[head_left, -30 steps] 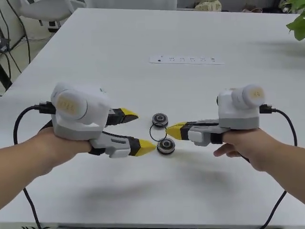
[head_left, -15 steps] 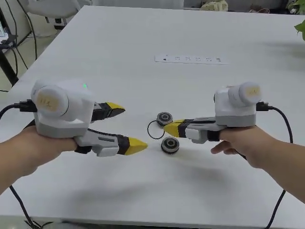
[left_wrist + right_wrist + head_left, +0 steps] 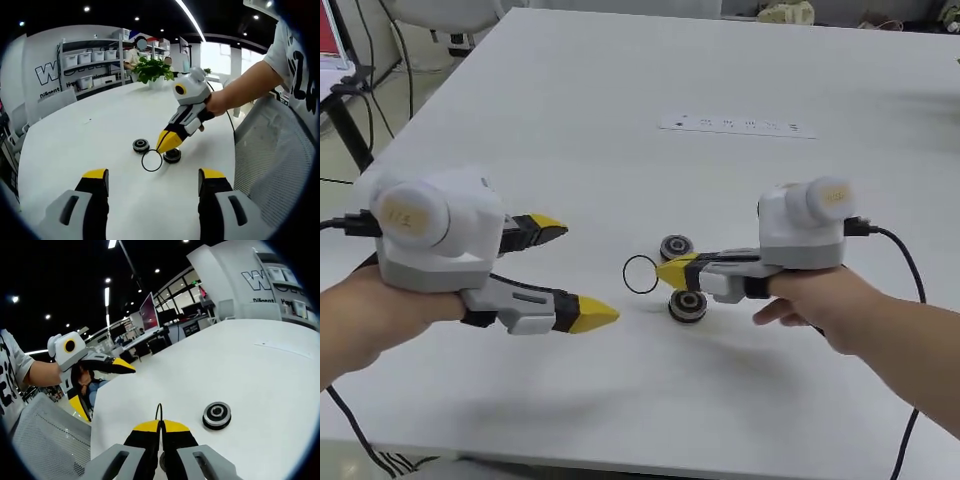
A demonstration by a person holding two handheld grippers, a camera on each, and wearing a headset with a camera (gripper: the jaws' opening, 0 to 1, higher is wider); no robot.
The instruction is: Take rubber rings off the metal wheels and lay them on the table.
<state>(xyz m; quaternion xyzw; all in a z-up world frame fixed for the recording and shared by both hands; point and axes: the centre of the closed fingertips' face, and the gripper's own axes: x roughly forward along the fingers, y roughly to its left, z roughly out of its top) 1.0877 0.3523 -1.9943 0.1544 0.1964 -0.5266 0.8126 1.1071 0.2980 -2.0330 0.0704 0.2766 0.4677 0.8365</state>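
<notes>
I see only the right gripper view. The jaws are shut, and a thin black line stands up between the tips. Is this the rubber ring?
Observer: Yes. In the left gripper view the right gripper pinches the rubber ring at its edge. It is a whole loop, off both wheels.
Operator: Where is the second wheel?
Observer: In the head view the nearer wheel lies close beside the jaws, on the person's side. The farther wheel lies on the other side.
</notes>
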